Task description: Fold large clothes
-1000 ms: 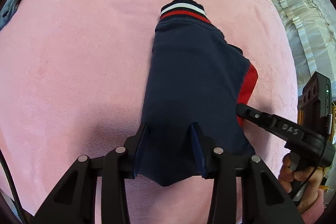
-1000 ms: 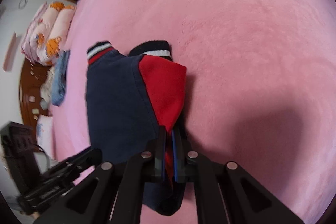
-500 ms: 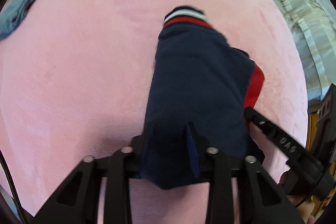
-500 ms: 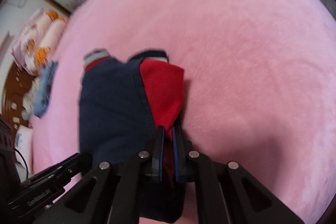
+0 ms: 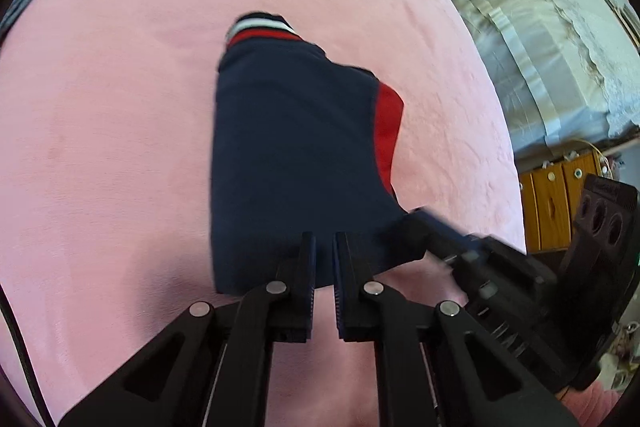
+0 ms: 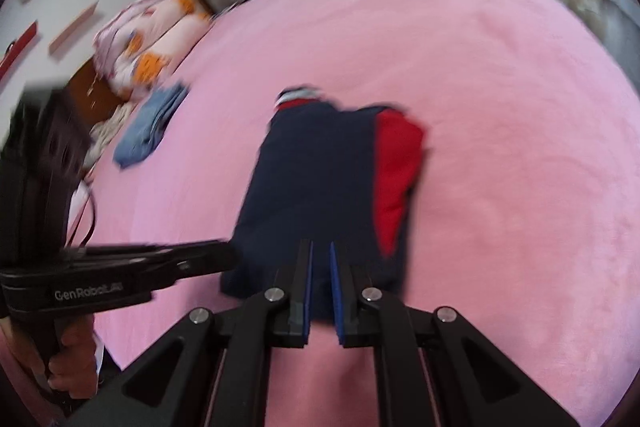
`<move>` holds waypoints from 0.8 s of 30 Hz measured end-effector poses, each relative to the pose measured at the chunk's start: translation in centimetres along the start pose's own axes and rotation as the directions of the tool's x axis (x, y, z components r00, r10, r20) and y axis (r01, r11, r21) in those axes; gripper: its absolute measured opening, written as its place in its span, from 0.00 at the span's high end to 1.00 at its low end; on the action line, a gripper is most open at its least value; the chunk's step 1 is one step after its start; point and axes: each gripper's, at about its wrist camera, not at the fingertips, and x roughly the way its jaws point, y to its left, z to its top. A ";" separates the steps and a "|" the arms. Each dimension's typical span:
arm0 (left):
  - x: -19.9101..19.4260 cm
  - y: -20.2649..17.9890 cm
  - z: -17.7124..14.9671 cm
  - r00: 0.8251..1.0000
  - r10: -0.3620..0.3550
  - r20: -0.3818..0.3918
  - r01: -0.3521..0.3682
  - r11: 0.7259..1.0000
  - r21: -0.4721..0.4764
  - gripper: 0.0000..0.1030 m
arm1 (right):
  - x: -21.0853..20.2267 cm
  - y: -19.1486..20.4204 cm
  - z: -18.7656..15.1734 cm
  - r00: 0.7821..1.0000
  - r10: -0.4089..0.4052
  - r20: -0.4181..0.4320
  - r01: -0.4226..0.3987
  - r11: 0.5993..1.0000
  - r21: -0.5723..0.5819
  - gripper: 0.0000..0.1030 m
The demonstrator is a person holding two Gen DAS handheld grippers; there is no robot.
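A navy and red garment (image 5: 296,155) with a striped cuff (image 5: 260,27) lies folded flat on the pink blanket (image 5: 112,131). My left gripper (image 5: 324,247) hangs over its near edge, jaws nearly together with a narrow gap, nothing between them. My right gripper (image 6: 320,255) also hangs over the garment (image 6: 320,179) at its near edge, jaws a narrow gap apart and empty. The right gripper shows in the left wrist view (image 5: 452,239), beside the garment's near right corner. The left gripper shows in the right wrist view (image 6: 216,255), at its near left edge.
A folded blue garment (image 6: 152,127) lies on the blanket at the far left. Rolled pink bedding (image 6: 152,23) sits behind it. A white lace curtain (image 5: 560,39) and a wooden cabinet (image 5: 556,191) stand beyond the bed's right edge.
Both grippers let go of the garment and drew back and up. The left jaws, spread wide before, have closed to a narrow gap. The garment now lies flat.
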 end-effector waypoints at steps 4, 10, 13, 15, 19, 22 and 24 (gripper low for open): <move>2.4 0.3 0.3 0.999 0.019 -0.051 -0.019 1.000 -0.017 0.95 | 3.0 0.5 -0.4 0.998 0.031 -0.055 -0.029 0.999 0.042 1.00; 3.1 2.0 -0.4 0.998 0.033 -0.053 -0.034 0.999 -0.026 0.98 | 3.6 -1.5 -1.1 0.993 -0.088 -0.075 0.092 0.995 0.050 1.00; 2.6 2.5 -0.9 0.997 0.054 -0.057 -0.053 0.998 0.019 0.98 | 2.7 -3.4 -1.8 0.990 -0.101 -0.101 0.110 0.990 0.084 1.00; 1.8 2.6 -1.0 0.992 0.116 -0.049 -0.114 0.992 0.054 0.98 | 1.8 -3.4 -1.8 0.986 -0.136 -0.096 0.142 0.988 0.055 1.00; -1.3 2.7 -0.4 0.998 0.060 0.032 -0.061 0.997 0.044 0.98 | -1.5 -2.5 -0.9 0.994 -0.109 0.023 0.108 0.993 0.039 1.00; -1.6 2.4 1.2 0.998 -0.009 0.061 0.007 0.999 0.034 0.98 | -1.5 -1.1 0.5 0.997 -0.049 0.068 0.048 0.999 0.010 1.00; -0.7 2.3 2.3 0.998 -0.017 0.068 0.015 0.999 0.029 0.98 | -0.2 -0.5 1.0 0.998 -0.004 0.061 0.004 1.000 -0.002 1.00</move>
